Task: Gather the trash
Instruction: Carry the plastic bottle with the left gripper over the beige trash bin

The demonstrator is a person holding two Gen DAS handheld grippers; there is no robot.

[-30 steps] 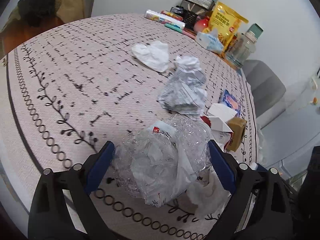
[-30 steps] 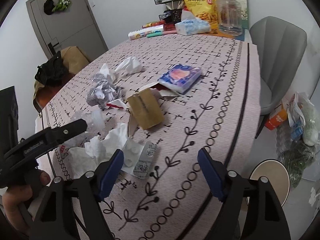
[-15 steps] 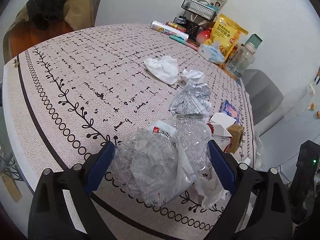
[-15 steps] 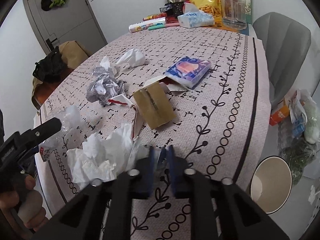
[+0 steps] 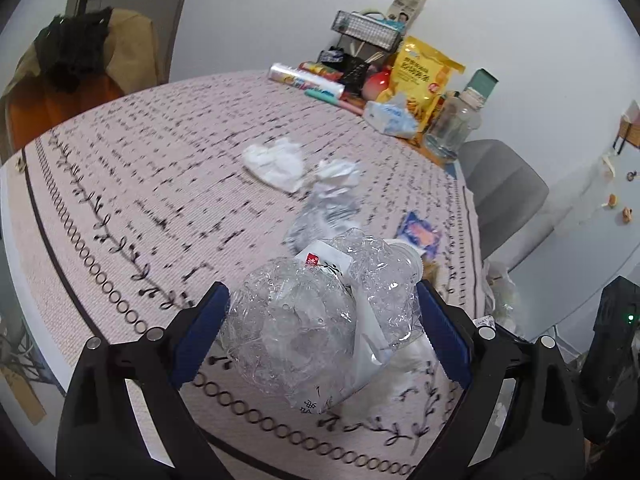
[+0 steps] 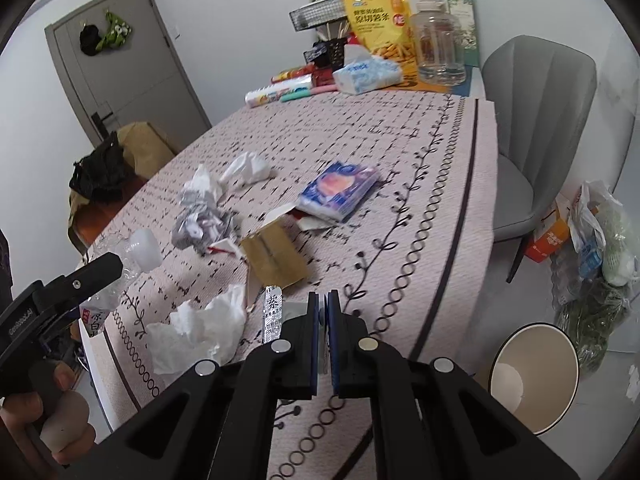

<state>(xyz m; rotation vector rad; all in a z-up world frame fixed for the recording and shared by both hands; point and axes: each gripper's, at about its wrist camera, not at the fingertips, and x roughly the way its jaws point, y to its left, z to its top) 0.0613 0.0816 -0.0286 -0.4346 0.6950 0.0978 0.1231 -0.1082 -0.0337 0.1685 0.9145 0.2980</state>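
— Holding anything on the L side?
— Yep, crushed clear bottle [image 5: 320, 320] w/ white label, clamped between the left gripper [image 5: 322, 336] pads, lifted above the near table edge. White cap points right.
— R side?
— Right gripper [image 6: 323, 340] jaws nearly together, pinching a thin foil-ish wrapper [image 6: 273, 318]; it sticks up on the left of the fingers. Can't tell how firm the grip is.
— What's still on the table [image 6: 400, 152]?
— Crumpled white tissue [image 6: 200, 332] just beside the wrapper, near the edge. Brown cardboard box [image 6: 276, 258] behind it, then a crumpled grey-white paper wad [image 6: 200, 220], another tissue [image 6: 248, 168] further back, blue-pink tissue pack [image 6: 340, 190] right of the box.
— Bin?
— Round bin [image 6: 532, 376] on the floor, right of the table, open, something white inside. Grey chair [image 6: 536, 120] behind it.
— Far end?
— Yellow snack bag [image 6: 380, 20], clear jar [image 6: 438, 48], tissue pack, misc. stuff by the wall.
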